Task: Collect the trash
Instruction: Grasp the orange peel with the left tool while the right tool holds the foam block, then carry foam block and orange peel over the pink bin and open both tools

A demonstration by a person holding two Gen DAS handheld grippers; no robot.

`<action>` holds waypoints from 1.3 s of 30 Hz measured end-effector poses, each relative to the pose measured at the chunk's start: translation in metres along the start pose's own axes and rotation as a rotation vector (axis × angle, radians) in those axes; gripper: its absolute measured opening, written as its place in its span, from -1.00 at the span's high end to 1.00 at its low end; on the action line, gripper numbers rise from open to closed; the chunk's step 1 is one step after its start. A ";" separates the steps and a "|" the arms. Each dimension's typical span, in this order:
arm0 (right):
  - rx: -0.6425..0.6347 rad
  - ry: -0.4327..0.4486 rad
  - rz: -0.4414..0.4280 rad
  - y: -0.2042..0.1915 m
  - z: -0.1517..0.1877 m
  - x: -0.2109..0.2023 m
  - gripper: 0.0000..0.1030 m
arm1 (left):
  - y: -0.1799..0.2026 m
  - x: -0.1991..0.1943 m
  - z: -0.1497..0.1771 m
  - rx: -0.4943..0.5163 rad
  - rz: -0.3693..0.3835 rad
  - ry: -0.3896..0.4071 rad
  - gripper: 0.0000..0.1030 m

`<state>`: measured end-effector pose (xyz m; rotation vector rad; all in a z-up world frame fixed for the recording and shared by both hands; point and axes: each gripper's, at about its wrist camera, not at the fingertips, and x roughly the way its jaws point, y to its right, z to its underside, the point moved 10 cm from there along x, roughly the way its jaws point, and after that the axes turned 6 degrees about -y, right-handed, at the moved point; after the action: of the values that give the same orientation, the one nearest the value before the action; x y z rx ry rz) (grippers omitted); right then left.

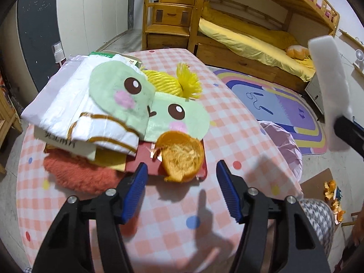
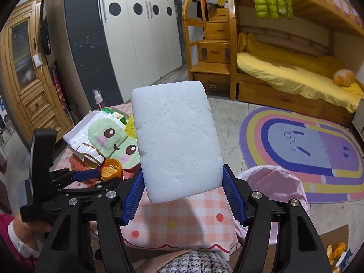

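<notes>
White foam block stands upright, clamped in my right gripper; orange peel lies just ahead between my left gripper's spread fingers.

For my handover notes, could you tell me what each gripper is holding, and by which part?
The right gripper clamps the white foam block by its lower side edges. The left gripper is open, holding nothing, near the orange peel.
</notes>
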<state>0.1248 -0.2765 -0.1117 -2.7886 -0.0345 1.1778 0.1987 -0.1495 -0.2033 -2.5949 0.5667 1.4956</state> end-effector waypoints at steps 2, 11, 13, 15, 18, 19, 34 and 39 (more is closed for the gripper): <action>-0.002 -0.001 -0.001 0.001 0.003 0.001 -0.27 | 0.001 0.005 -0.001 0.005 -0.008 -0.010 -0.03; -0.001 0.008 -0.005 0.002 0.007 -0.007 -0.27 | 0.002 0.005 0.004 0.049 -0.022 -0.021 0.67; 0.001 0.017 -0.003 0.003 0.006 -0.012 -0.27 | 0.004 -0.006 0.005 0.051 0.007 -0.005 0.73; -0.001 0.021 0.002 0.003 0.006 -0.014 -0.28 | 0.008 -0.018 0.005 0.059 0.038 0.013 0.74; 0.002 0.028 0.016 0.007 0.008 -0.020 -0.28 | 0.019 -0.036 0.005 0.086 0.073 0.045 0.74; 0.005 0.029 0.021 0.009 0.009 -0.022 -0.28 | 0.024 -0.043 0.004 0.094 0.094 0.055 0.74; 0.156 -0.024 0.229 0.110 0.056 -0.034 -0.29 | 0.156 -0.047 -0.020 0.357 0.178 0.105 0.74; 0.234 -0.080 0.285 0.148 0.077 -0.023 -0.29 | 0.196 -0.026 -0.026 0.432 0.208 0.082 0.74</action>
<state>0.0507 -0.4177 -0.1654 -2.5979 0.4772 1.2588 0.1372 -0.3310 -0.1476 -2.3198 1.0645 1.1554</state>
